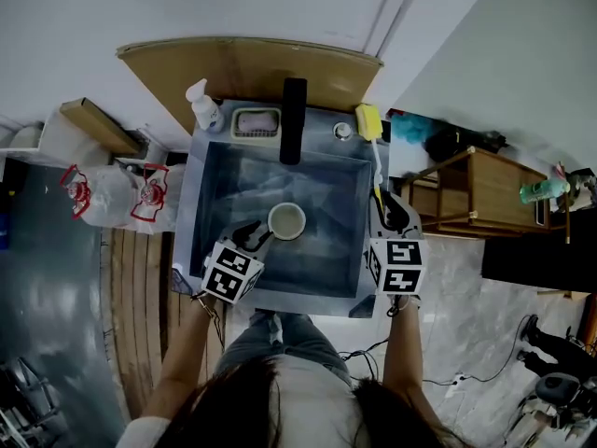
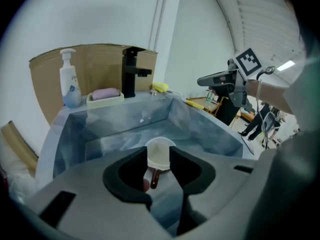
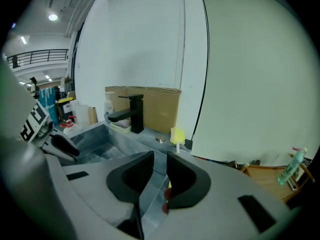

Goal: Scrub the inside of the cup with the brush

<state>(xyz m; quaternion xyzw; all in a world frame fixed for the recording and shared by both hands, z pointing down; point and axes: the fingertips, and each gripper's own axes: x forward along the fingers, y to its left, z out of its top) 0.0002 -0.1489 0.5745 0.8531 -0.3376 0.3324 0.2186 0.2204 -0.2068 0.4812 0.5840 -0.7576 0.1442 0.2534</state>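
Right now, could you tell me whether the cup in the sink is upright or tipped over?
Upright: the cup stands on the floor of the sink, its round mouth facing up toward the head camera.

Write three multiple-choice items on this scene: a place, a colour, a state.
1. Where is the cup?
A) on the floor
B) in the sink
C) on a shelf
2. What colour is the brush head?
A) yellow
B) red
C) black
3. How do the left gripper's jaws stand?
A) shut on the brush
B) apart
C) pressed together, empty
Answers: B, it stands on the basin floor; A, the head is plainly yellow; B, a gap shows between them.
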